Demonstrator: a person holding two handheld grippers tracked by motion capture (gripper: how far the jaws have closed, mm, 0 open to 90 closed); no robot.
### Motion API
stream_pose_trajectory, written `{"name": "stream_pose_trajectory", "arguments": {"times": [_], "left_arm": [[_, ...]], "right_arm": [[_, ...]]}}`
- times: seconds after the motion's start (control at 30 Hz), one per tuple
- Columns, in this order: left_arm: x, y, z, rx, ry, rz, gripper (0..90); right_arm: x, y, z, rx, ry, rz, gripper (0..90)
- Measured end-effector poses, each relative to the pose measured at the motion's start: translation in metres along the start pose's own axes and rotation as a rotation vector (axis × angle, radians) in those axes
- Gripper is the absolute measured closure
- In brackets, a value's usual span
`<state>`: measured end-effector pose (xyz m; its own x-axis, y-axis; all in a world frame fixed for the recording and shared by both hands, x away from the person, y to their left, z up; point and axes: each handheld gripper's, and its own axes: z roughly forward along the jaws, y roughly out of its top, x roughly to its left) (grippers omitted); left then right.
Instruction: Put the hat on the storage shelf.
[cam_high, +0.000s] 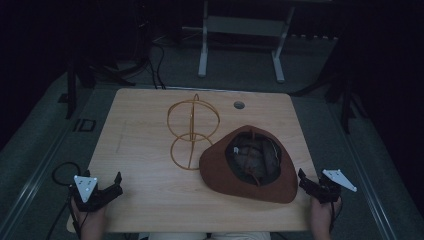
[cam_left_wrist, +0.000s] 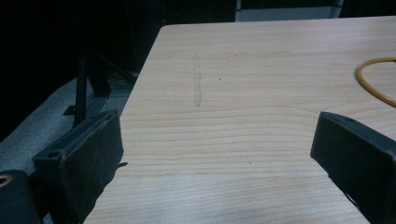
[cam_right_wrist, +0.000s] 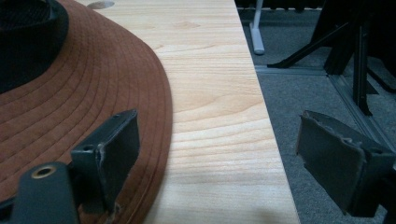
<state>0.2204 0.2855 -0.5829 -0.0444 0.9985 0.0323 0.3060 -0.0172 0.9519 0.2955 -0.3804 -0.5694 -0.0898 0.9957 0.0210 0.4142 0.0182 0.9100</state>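
My right gripper gapes empty, one jaw over the brown hat's brim, the other past the table edge. My left gripper is open too, bare wood between. Beyond stands the wire stand. I'd pinch the brim squarely before lifting.

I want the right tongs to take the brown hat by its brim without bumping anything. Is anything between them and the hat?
Nothing visible. The right tongs stand open at the table's right edge, right beside the brown hat's brim. The wire stand sits on the hat's far left side.
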Motion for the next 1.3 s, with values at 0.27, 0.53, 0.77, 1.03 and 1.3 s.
{"name": "stream_pose_trajectory", "arguments": {"times": [0.27, 0.53, 0.77, 1.03, 1.3], "left_arm": [[0.001, 0.0, 0.0, 0.002, -0.008, -0.002, 3.1], [0.001, 0.0, 0.001, 0.004, -0.012, -0.002, 3.2], [0.0, 0.0, 0.0, 0.002, -0.011, 0.001, 3.2], [0.002, 0.0, -0.001, -0.016, 0.0, 0.001, 3.2], [-0.001, 0.0, 0.0, 0.003, 0.015, 0.032, 3.2]], "right_arm": [[-0.002, 0.001, -0.003, 0.01, 0.037, 0.032, 13.7], [0.008, 0.026, -0.026, -0.018, 0.084, 0.011, 14.2], [0.02, 0.048, -0.034, -0.012, 0.134, -0.025, 14.2], [0.026, 0.073, -0.035, 0.007, 0.177, -0.049, 14.1], [0.04, 0.094, -0.027, 0.04, 0.213, -0.097, 13.7]]}}
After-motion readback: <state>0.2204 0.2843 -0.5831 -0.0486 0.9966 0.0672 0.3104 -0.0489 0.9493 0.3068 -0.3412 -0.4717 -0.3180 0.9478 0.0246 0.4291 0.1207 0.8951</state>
